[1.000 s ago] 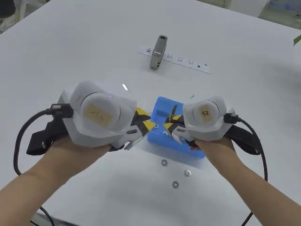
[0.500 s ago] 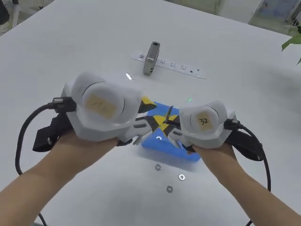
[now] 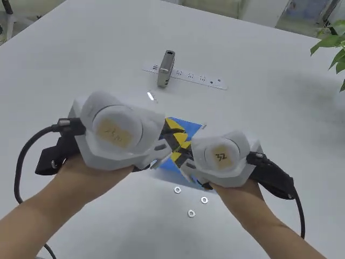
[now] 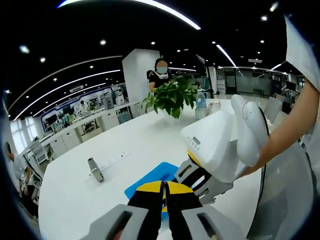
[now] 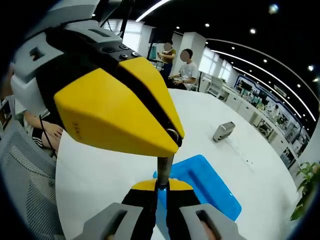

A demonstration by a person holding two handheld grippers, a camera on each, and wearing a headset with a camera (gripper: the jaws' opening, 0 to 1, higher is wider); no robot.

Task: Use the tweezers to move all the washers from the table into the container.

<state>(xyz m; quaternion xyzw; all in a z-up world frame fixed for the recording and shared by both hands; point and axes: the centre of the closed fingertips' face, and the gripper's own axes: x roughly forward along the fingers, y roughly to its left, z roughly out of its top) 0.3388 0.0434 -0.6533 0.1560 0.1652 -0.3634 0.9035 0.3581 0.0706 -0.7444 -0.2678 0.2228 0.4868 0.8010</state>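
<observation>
Right gripper [image 5: 162, 189] clamped on tweezers [image 5: 164, 167]. Left gripper [image 4: 164, 190] jaws together, I see nothing between. Washers [image 3: 177, 190] on table [image 3: 81, 54], 6 o'clock of container [image 5: 215, 195]. Risk: grippers crowded, left could knock tweezers askew.

Here's the broad white tabletop [image 3: 81, 43], smooth and matte. A flat blue plastic container [image 3: 192, 128] sits on it, partly hidden. Near its closer edge, three small silver metal washers [image 3: 191, 213] lie loose, apart from one another. Farther back lies a long white power strip [image 3: 199, 79], with a grey rectangular block [image 3: 166, 67] at one end.
</observation>
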